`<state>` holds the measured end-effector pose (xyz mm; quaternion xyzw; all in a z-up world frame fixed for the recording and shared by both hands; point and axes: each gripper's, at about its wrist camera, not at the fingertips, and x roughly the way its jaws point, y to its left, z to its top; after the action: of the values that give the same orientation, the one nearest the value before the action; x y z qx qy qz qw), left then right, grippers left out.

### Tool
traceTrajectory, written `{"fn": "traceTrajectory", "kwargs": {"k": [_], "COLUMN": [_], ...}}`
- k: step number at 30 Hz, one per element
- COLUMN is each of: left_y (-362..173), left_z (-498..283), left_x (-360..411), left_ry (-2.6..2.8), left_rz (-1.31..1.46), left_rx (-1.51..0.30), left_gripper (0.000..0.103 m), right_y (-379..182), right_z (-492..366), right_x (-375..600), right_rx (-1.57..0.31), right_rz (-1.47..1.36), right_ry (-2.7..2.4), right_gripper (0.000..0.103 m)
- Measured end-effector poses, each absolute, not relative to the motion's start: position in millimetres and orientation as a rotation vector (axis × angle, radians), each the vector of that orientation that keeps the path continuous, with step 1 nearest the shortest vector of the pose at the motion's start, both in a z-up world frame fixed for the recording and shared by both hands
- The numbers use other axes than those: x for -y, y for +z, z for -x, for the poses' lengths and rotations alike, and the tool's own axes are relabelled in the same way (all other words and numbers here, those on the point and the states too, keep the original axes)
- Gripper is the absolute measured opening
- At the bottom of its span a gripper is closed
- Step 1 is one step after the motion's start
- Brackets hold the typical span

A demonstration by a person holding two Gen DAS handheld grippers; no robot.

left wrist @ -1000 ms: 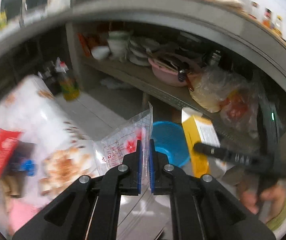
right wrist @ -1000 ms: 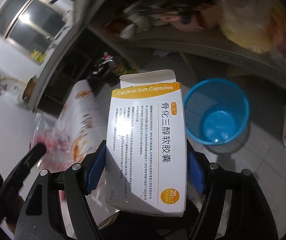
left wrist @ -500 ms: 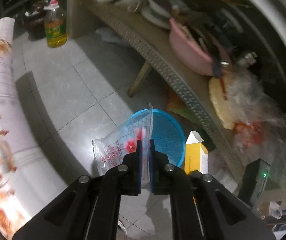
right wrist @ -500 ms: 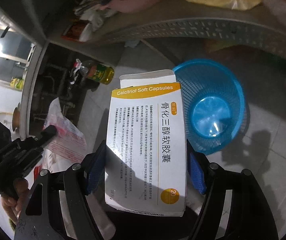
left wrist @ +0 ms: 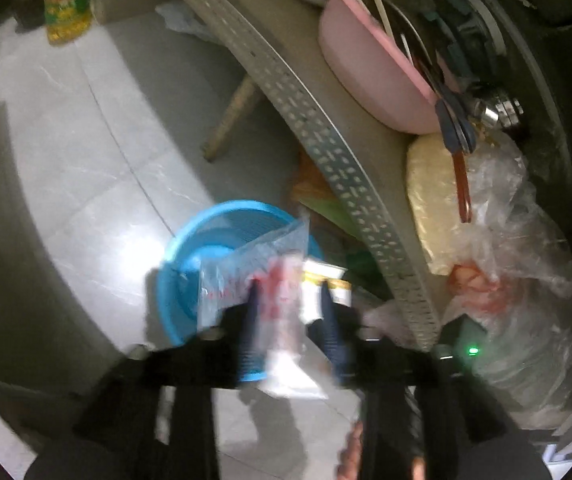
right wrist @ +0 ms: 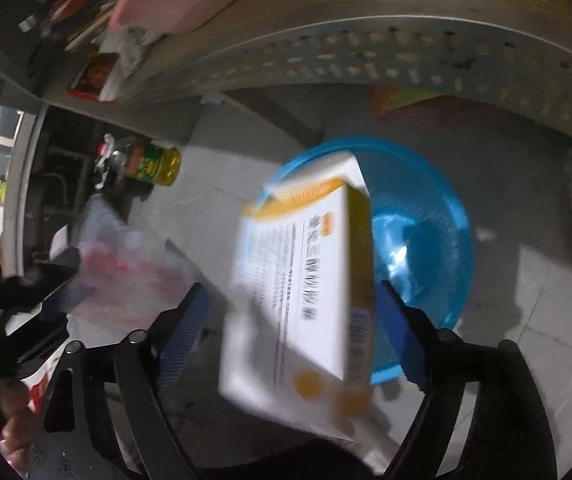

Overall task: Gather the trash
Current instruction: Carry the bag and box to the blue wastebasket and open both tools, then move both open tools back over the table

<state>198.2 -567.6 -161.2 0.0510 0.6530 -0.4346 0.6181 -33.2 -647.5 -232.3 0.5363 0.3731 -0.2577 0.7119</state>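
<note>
A blue plastic basket (left wrist: 190,264) stands on the tiled floor below both grippers. My left gripper (left wrist: 289,320) hangs over its rim with its jaws opening. The clear printed plastic bag (left wrist: 254,276) sits loose and blurred between them, no longer pinched. In the right wrist view my right gripper (right wrist: 292,304) is also opening above the basket (right wrist: 426,220). The white and orange medicine box (right wrist: 306,280) has tipped sideways between the blue pads, with a gap at the left pad. The bag (right wrist: 126,276) and the left gripper (right wrist: 58,280) show at the left edge.
A low shelf with a perforated metal edge (left wrist: 326,140) runs just past the basket, carrying a pink basin (left wrist: 374,76) and bulging plastic bags (left wrist: 506,260). A bottle of oil (right wrist: 154,164) stands on the floor farther off. A hand (right wrist: 10,408) holds the left gripper.
Both grippers sank toward the basket. The left jaws, shut on the bag before, have parted. The right jaws have widened and the box has tilted out of its flat hold.
</note>
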Motion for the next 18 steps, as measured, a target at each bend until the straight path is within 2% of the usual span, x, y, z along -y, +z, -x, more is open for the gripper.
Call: {"fn": "traceTrajectory", "kwargs": {"k": [4, 10, 15, 18], "left_y": [-158.1, -132.9, -81.7, -49.2], "left_z": [-187.1, -180.3, -168.0, -157.1], "left_x": [572.6, 555.2, 523.8, 498.7], "left_ry": [-1.036, -1.065, -1.102, -1.120], "left_rz": [-0.117, -0.124, -0.152, -0.196], "left_rx": [-1.511, -1.474, -1.311, -1.189], "left_gripper": [0.047, 0.050, 0.052, 0.062], "right_y": [-237.4, -230.5, -207.3, -188.7], "right_z": [44.4, 64.6, 72.5, 68.5], "right_x": [649.8, 643.9, 623.2, 605.4], "right_rx": [-0.821, -0.798, -0.806, -0.811], "right_rz": [-1.186, -1.168, -1.054, -0.958], "right_ry": [-0.610, -0.635, -0.656, -0.679], "right_gripper": [0.083, 0.083, 0.083, 0.090]}}
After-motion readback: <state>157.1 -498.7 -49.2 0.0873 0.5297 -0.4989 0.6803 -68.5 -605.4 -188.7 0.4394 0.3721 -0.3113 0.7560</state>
